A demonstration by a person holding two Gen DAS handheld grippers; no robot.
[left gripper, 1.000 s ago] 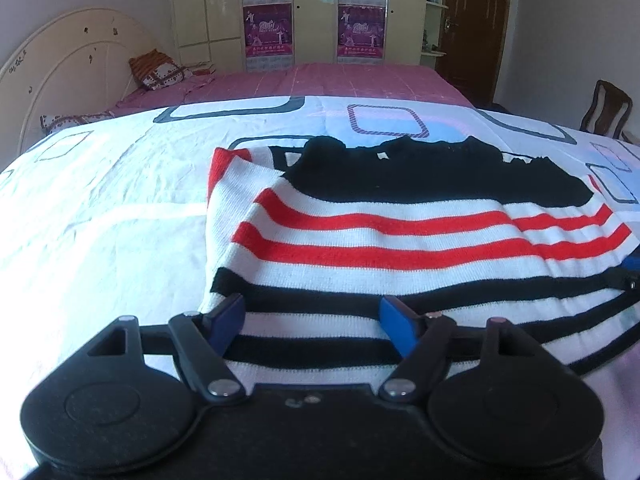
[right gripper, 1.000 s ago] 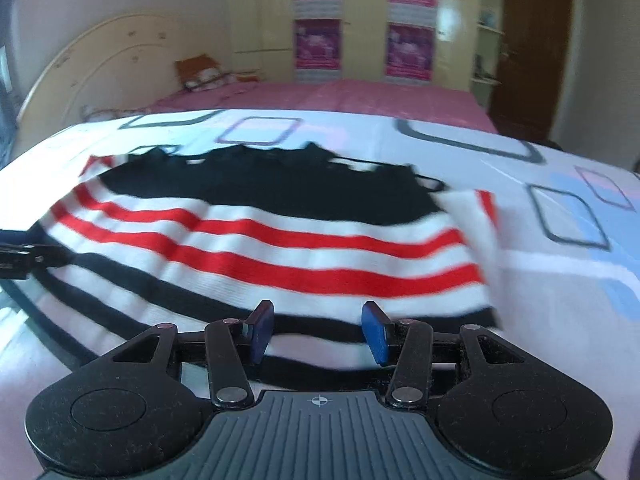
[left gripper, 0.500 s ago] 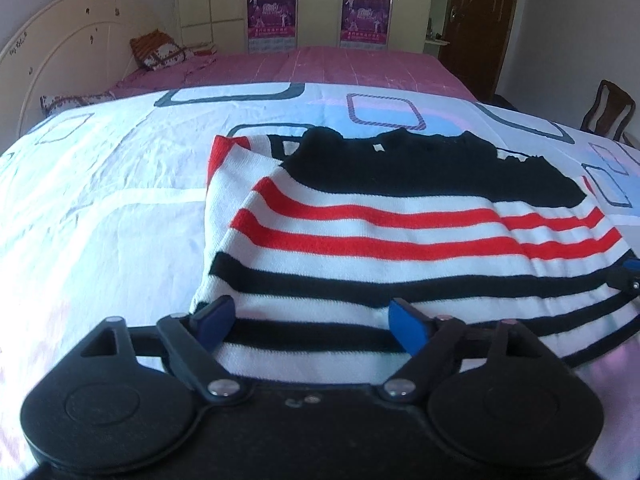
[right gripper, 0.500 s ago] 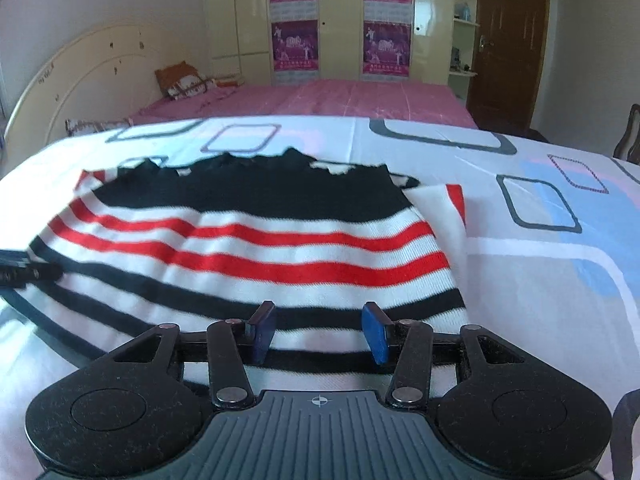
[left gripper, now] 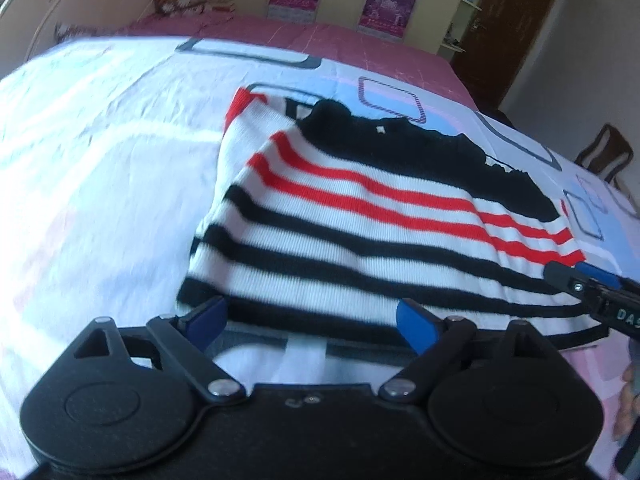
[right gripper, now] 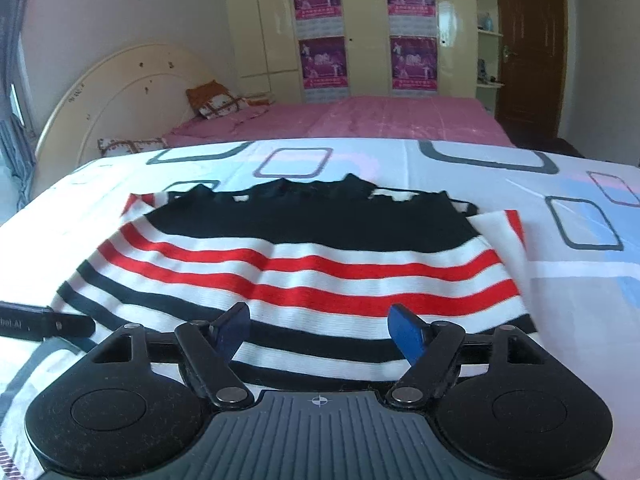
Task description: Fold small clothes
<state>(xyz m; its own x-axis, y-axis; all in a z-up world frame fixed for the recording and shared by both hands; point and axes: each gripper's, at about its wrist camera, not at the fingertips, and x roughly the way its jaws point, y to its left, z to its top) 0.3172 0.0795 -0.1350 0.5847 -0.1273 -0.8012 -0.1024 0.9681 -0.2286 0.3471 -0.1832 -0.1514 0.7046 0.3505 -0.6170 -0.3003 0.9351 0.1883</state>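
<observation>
A small knit sweater [left gripper: 360,216], white with red and black stripes and a black top, lies flat on the bed sheet [left gripper: 100,152]; it also shows in the right wrist view [right gripper: 304,264]. Both sleeves are folded in along its sides. My left gripper [left gripper: 312,316] is open and empty, just before the sweater's near hem at its left part. My right gripper [right gripper: 320,324] is open and empty over the hem at its right part. Each gripper's tip shows at the edge of the other's view: the right one [left gripper: 592,284], the left one [right gripper: 48,324].
The white sheet with square outlines covers the near bed. Behind it is a pink bed [right gripper: 380,120] with a cream headboard [right gripper: 120,92] and pillows. A wardrobe with posters [right gripper: 360,28], a brown door [right gripper: 532,40] and a chair [left gripper: 604,152] stand farther off.
Both grippers have drawn back toward the sweater's near hem. The right gripper's jaws have opened wider. The left view has tilted and shifted left. The sweater lies as before.
</observation>
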